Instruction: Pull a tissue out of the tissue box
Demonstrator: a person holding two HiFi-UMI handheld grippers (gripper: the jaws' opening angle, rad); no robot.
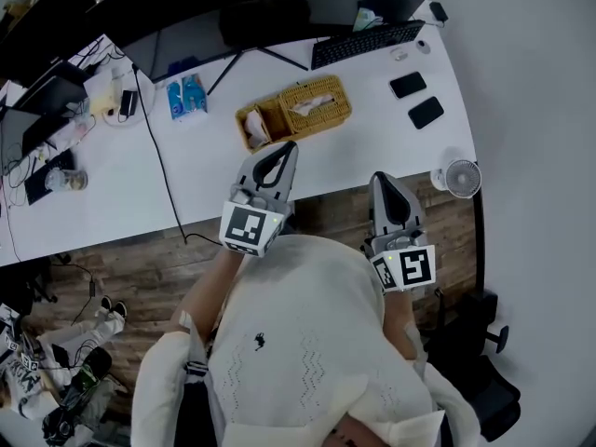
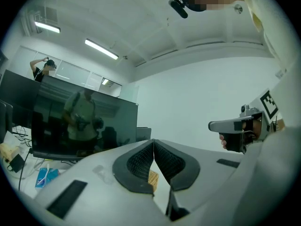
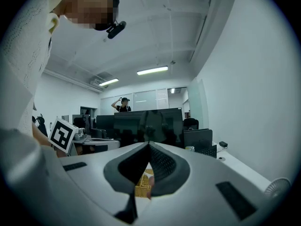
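Observation:
A woven yellow tissue box (image 1: 314, 106) lies on the white desk (image 1: 363, 147), with a white tissue (image 1: 313, 102) showing in its top slot. My left gripper (image 1: 284, 150) is held near the desk's front edge, just short of the box, with its jaws shut and empty. My right gripper (image 1: 383, 182) hangs lower and to the right, off the desk over the floor, also shut and empty. In the left gripper view (image 2: 154, 142) a sliver of the woven box (image 2: 153, 177) shows below the closed tips. The right gripper view (image 3: 149, 145) shows the box (image 3: 142, 184) the same way.
A small woven tray (image 1: 257, 127) adjoins the box's left end. Two phones (image 1: 416, 99), a keyboard (image 1: 366, 43), a small fan (image 1: 461, 177) and blue packets (image 1: 186, 96) lie on the desk. Monitors stand at the back. A black cable (image 1: 160, 161) crosses the desk.

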